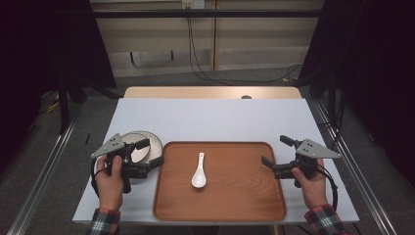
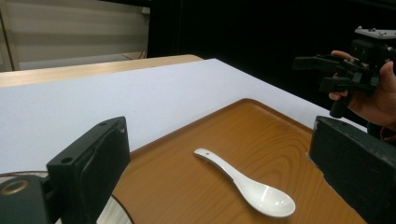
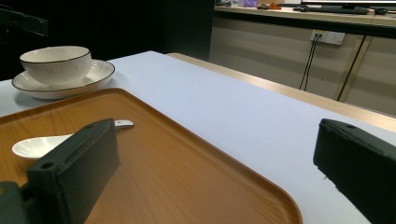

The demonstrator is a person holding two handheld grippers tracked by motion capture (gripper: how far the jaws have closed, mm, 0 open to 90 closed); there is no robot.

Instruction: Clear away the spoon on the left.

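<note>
Clearly the white spoon [image 1: 198,172] is the thing nearest both tools: it lies alone at the centre of the wooden tray [image 1: 171,205], mid-frame in the high view, bowl toward the bottom edge and handle toward the top. It looks like glazed ceramic, so I judge it light, stiff, slippery and liable to chip if dropped or pinched hard. The slim handle [image 2: 215,160] seems the best place to take hold, clamped across its width just above the bowl; the rounded bowl would likely slide out of flat jaws.

At the left of that view, the left gripper [image 1: 152,153] hovers over the bowl and plate [image 1: 155,139] beside the tray's left edge; its jaws are spread wide, grasping nothing and touching nothing that I can see. In the left gripper view the spoon sits low in the frame between the two black jaws, well beyond them.

At the right, the right gripper [image 1: 277,151] hangs over the tray's right rim, jaws likewise parted wide and empty, well apart from the spoon.
</note>
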